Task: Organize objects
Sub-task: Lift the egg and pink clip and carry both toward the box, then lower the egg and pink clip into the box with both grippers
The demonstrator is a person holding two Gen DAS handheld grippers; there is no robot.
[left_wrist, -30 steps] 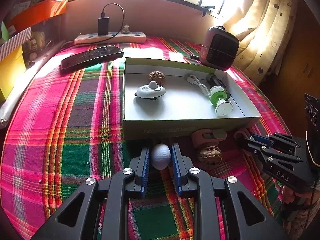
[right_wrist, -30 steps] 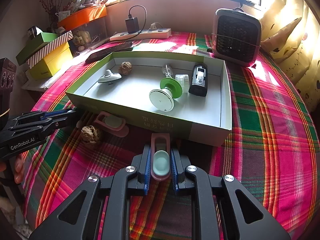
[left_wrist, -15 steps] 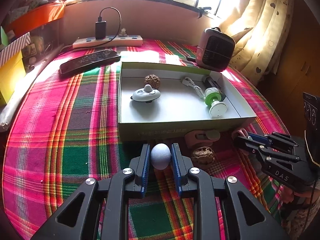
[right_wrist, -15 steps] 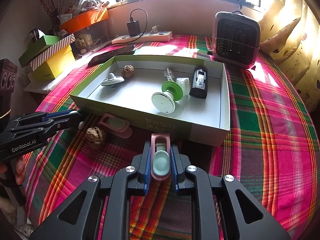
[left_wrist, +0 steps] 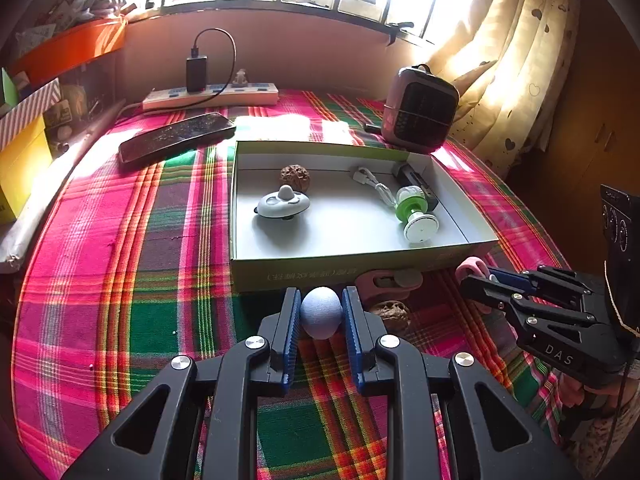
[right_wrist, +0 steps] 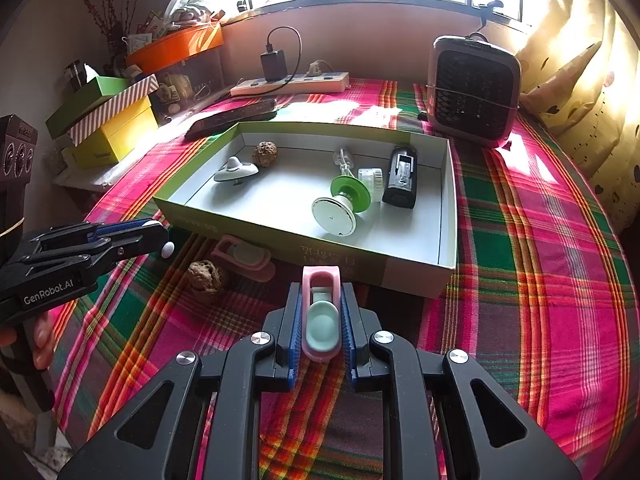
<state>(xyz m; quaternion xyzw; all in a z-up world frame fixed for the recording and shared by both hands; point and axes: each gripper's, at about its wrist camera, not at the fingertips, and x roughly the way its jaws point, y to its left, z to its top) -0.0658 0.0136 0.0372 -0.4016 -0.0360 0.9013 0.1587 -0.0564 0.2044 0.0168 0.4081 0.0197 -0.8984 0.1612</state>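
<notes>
My left gripper (left_wrist: 320, 312) is shut on a pale blue egg-shaped ball (left_wrist: 320, 312), held above the plaid cloth just in front of the open green-and-white box (left_wrist: 352, 266). My right gripper (right_wrist: 322, 316) is shut on a pink clip with a mint pad (right_wrist: 321, 316), also in front of the box (right_wrist: 360, 254). A second pink clip (right_wrist: 244, 258) and a walnut (right_wrist: 205, 276) lie on the cloth by the box's near wall. Inside the box are a grey spinning top (left_wrist: 283, 204), a walnut (left_wrist: 295, 176), a green-and-white reel (left_wrist: 414, 216), a white cable and a black device (right_wrist: 401, 176).
A small heater (right_wrist: 474, 88) stands behind the box at the right. A phone (left_wrist: 176, 136) and a power strip (left_wrist: 210, 96) with a charger lie at the back left. Stacked coloured boxes (right_wrist: 108, 120) sit at the left edge. Curtains hang on the right.
Both grippers have lifted and pulled back a little with their objects still held; the box and the loose items have not moved.
</notes>
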